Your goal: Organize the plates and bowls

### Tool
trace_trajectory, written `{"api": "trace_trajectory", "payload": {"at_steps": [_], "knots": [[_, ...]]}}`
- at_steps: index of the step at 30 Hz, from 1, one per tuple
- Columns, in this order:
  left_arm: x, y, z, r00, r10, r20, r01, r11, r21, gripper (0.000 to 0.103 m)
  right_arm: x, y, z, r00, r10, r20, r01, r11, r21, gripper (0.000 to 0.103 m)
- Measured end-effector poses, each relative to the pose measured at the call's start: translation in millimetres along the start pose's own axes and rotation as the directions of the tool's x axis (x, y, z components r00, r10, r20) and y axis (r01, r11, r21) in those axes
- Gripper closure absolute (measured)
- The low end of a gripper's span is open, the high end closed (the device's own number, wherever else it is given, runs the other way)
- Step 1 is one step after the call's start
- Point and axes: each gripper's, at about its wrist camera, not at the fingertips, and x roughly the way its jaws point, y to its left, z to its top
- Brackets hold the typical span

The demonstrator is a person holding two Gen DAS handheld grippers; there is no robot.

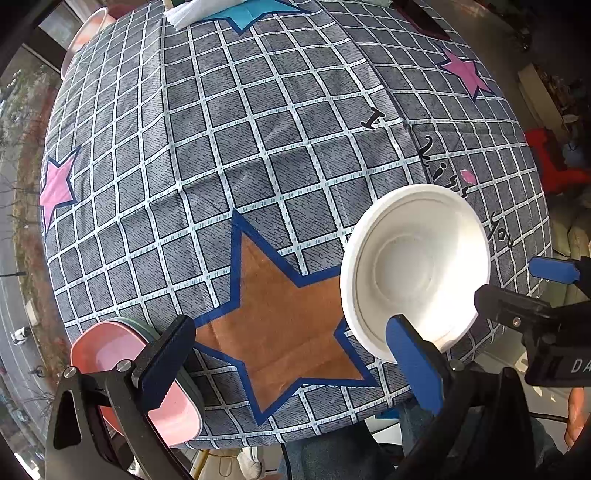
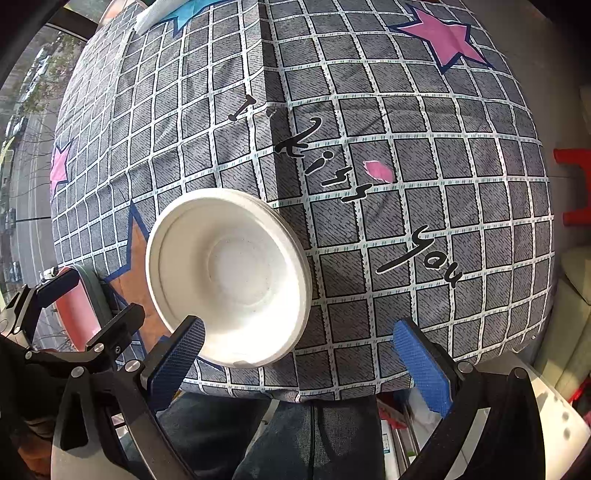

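Observation:
A stack of white bowls (image 1: pixel 417 269) sits near the table's front edge; it also shows in the right wrist view (image 2: pixel 229 277). A pink plate on a grey-green plate (image 1: pixel 122 354) sits at the front left corner, seen too in the right wrist view (image 2: pixel 79 306). My left gripper (image 1: pixel 288 369) is open, its left finger over the pink plate and its right finger in front of the white bowls. My right gripper (image 2: pixel 299 362) is open, its left finger at the bowls' near rim. It also shows in the left wrist view (image 1: pixel 517 291).
A checked grey tablecloth with stars (image 1: pixel 258 147) covers the table. A folded white cloth (image 1: pixel 195 13) lies at the far edge. A pink-rimmed dish (image 1: pixel 85 33) sits at the far left corner. A red stool (image 2: pixel 572 188) stands right of the table.

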Motion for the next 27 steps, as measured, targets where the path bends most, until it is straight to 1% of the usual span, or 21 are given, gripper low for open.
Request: {"api": "trace_trajectory", "payload": {"at_steps": [9,18,27], "knots": [[0,-6,6,1.0,0.012,-0.012,-0.013,1.0,-0.003,0.0,1,-7,-5,1.0,-0.011,-0.012,0.011,0.999,0.046,0.0],[7,-7,4,0.999,0.024,-0.027,-0.024,1.0,-0.003,0.0,7,-9,-16,1.0,-0.016,-0.025,0.017,0.998,0.063,0.0],[16,-5,5,0.999,0.022,-0.045,-0.023,1.0,-0.014,0.0,13,-12,-16,0.999,-0.025,-0.042,0.028,0.997,0.072,0.0]]}}
